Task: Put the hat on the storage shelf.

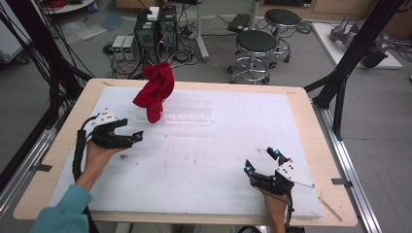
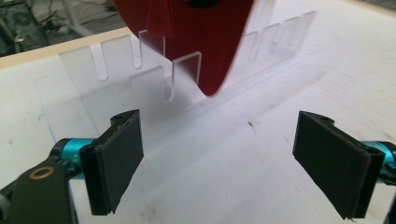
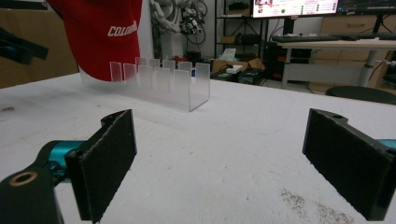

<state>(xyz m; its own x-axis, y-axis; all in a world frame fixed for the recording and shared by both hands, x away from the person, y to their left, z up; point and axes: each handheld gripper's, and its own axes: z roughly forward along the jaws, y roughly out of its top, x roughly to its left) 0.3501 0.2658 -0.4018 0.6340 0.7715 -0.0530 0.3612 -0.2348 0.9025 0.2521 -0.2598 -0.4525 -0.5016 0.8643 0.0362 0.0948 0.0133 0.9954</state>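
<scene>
A red cap stands propped in the far-left slots of a clear slotted rack, seemingly for display. The left gripper and right gripper hover nearer, jaws spread, empty.

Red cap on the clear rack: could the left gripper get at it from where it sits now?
Probably yes. The left gripper is open and faces the red cap on the clear rack, with bare white board between them.
</scene>
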